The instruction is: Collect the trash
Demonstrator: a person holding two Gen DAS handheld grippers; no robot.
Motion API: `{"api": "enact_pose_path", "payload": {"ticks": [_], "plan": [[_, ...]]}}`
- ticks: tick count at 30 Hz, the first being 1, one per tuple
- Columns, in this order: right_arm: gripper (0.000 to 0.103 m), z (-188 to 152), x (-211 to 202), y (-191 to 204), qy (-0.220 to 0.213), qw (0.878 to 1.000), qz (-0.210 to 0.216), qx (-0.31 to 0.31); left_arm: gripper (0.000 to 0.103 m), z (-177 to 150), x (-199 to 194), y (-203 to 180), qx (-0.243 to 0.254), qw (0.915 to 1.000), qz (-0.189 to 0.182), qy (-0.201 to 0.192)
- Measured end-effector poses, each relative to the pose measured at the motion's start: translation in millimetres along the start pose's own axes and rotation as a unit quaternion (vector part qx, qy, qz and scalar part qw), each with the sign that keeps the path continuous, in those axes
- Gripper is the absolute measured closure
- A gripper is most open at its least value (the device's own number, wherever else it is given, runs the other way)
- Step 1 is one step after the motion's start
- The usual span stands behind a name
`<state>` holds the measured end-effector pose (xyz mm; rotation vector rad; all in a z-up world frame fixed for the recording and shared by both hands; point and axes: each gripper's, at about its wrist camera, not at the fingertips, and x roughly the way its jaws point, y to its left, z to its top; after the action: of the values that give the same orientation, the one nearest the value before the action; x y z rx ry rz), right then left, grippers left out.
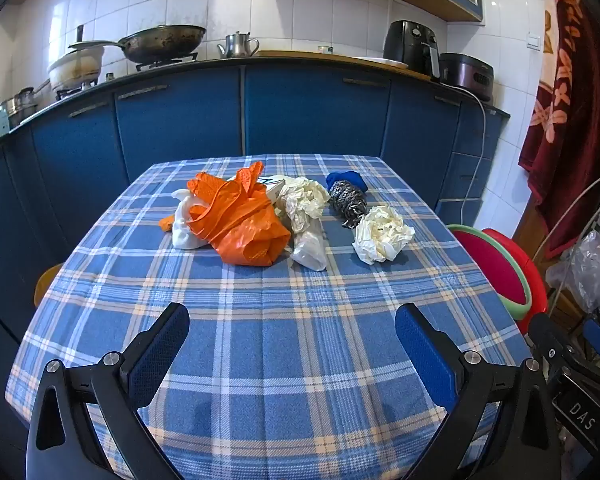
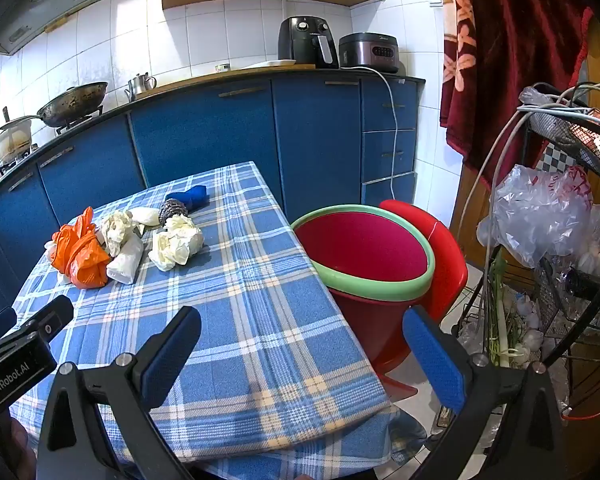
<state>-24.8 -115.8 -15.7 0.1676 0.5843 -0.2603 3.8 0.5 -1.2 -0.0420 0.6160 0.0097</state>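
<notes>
Both claws, left [image 1: 292, 354] and right [image 2: 302, 354], spread wide, empty, hovering near table [image 1: 260, 400] edge. Trash [image 1: 244, 224] heaped far-centre, untouched; bin [image 2: 374, 282] right, for dumping.

A home kitchen: wok [image 1: 162, 42] on gas stove, blue cabinets [image 1: 180, 120], air fryer [image 1: 410, 44], tiled wall [image 1: 320, 12].
</notes>
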Motion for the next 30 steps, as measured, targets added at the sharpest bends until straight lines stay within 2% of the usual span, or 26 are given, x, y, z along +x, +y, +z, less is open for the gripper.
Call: {"api": "enact_pose_path", "payload": {"ticks": [30], "plan": [[0.0, 1.4, 0.2, 0.5, 0.0, 1.0, 0.0, 0.0, 0.001, -1.5, -2.1, -0.4, -0.003, 1.0, 0.0, 0.001]]}}
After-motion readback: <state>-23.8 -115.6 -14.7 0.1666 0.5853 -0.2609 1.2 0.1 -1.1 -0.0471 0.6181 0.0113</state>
